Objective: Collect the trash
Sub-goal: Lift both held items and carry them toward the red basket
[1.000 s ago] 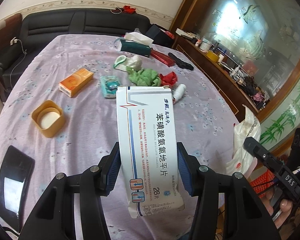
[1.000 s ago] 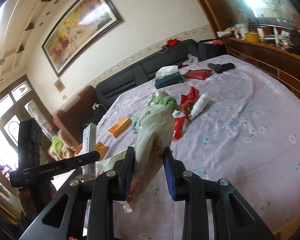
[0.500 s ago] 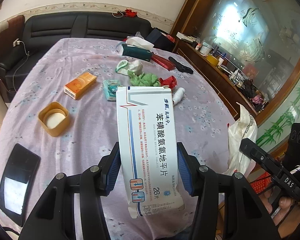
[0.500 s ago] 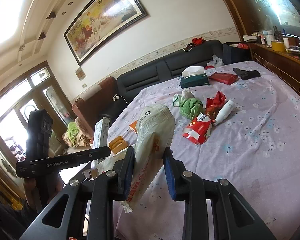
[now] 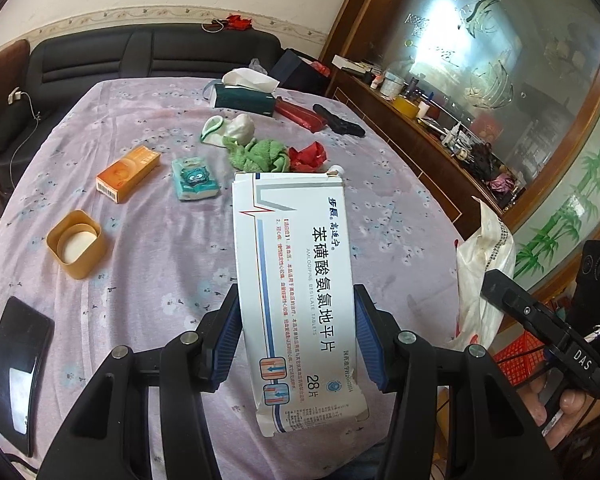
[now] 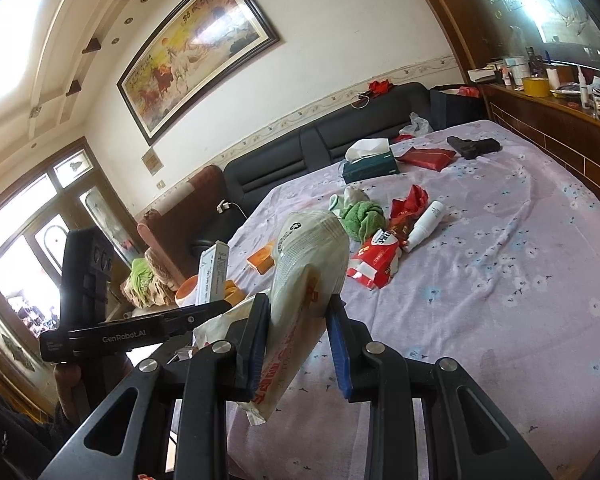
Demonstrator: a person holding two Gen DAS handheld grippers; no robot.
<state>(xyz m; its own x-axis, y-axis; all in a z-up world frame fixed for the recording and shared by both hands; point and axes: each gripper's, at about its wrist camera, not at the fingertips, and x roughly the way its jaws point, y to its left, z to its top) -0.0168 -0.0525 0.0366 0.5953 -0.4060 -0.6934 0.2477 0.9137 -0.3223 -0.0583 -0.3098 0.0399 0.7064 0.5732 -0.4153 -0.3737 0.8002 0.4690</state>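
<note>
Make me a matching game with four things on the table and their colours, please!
Things:
1. tissue box
2. small carton
3. crumpled cloth
4. square tub

Colours:
A. light green
B. yellow
C. dark green
D. orange

Pairs: 1-C, 2-D, 3-A, 4-B
</note>
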